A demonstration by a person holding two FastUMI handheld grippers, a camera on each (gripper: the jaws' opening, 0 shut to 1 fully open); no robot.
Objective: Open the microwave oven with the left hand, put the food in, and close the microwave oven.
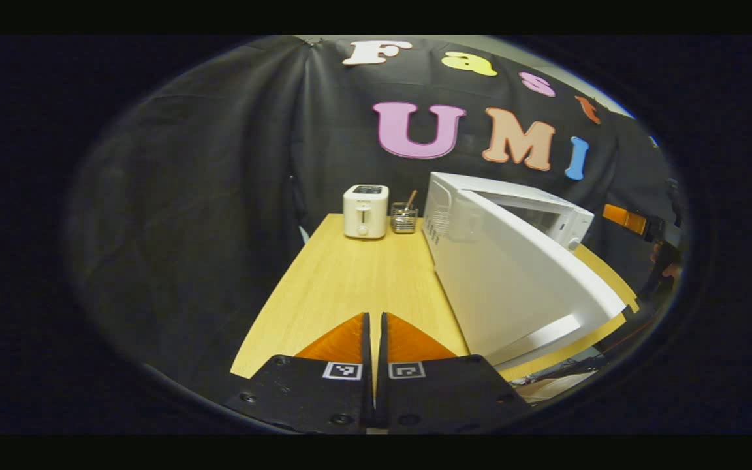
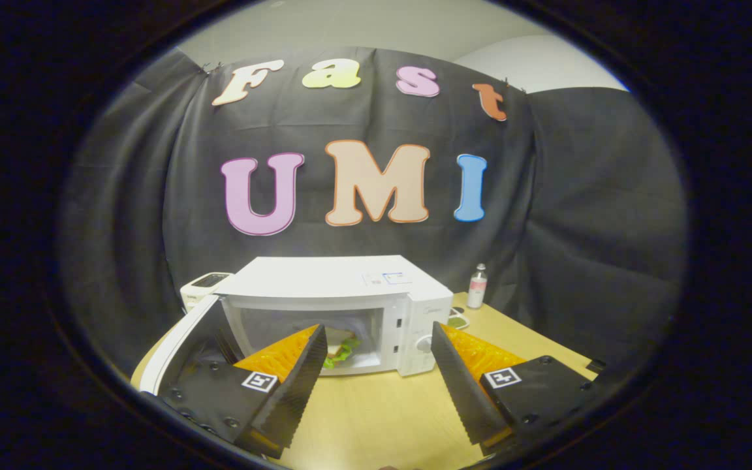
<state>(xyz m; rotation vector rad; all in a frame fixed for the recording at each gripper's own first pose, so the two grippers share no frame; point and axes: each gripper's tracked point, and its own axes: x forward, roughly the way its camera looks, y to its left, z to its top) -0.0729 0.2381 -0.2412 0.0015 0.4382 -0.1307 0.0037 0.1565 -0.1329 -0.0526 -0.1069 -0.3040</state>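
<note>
Food (image 2: 343, 352), a sandwich-like piece with green leaf showing, lies inside the open cavity of the white microwave oven (image 2: 337, 307), seen from the front in the right gripper view. That view also takes in the control panel with its knob on the oven's right side, a small bottle (image 2: 477, 286) standing on the wooden table (image 2: 376, 411) to the right of the oven, and a greenish item low beside the bottle, too small to make out. A pale label sits on the oven's top and faint lettering on its panel; neither can be read.

The left gripper view looks along the oven's left flank instead. Here the microwave door (image 1: 513, 287) stands swung out toward the camera, its outer white face turned this way, so the cavity is hidden. Beyond it, at the table's far edge, stand a white toaster (image 1: 365, 210) and, just beside it, a wire holder (image 1: 404, 217) with a wooden handle sticking up.

The left gripper (image 1: 374, 326) has its fingers closed together, only a sliver between them, gripping nothing; it hovers over the table (image 1: 343, 287), just left of the door's free edge. The right gripper (image 2: 376, 352) is spread wide and empty, fingers framing the oven's opening, the food beyond the left fingertip.
</note>
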